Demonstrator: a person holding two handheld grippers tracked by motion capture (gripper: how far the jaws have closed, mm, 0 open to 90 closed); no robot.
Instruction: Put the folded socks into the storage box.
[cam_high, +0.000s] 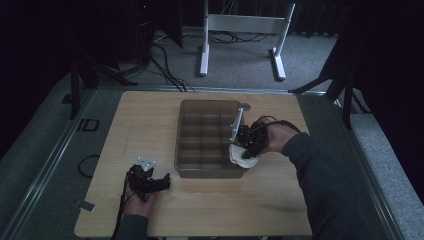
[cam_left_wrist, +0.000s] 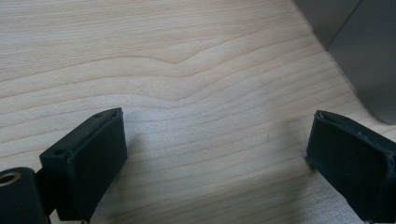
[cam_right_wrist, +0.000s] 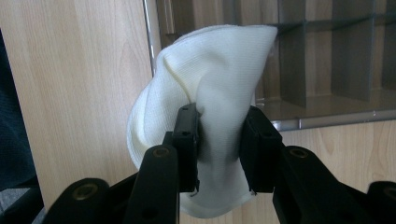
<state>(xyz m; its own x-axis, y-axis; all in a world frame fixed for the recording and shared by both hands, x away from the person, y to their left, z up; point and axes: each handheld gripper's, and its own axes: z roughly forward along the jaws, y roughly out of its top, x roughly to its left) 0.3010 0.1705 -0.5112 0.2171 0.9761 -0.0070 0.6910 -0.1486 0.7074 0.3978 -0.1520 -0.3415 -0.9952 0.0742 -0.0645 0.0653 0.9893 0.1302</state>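
Wooden table (cam_high: 150, 120); our right gripper (cam_right_wrist: 219, 140) clamps a white cloth (cam_right_wrist: 210, 79) at the tray's (cam_high: 210, 105) near right corner, compartments just beyond; left gripper (cam_left_wrist: 215, 154) gapes empty.

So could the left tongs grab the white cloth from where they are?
Probably not without moving. The open left tongs rest on the wooden table near the front left corner of the grey divided plastic box, while the folded white cloth is already pinched in the right tongs at its far corner.

One white cloth (cam_right_wrist: 210, 93), one grey divided tray (cam_high: 189, 150), two tongs, one wooden table (cam_high: 145, 120).
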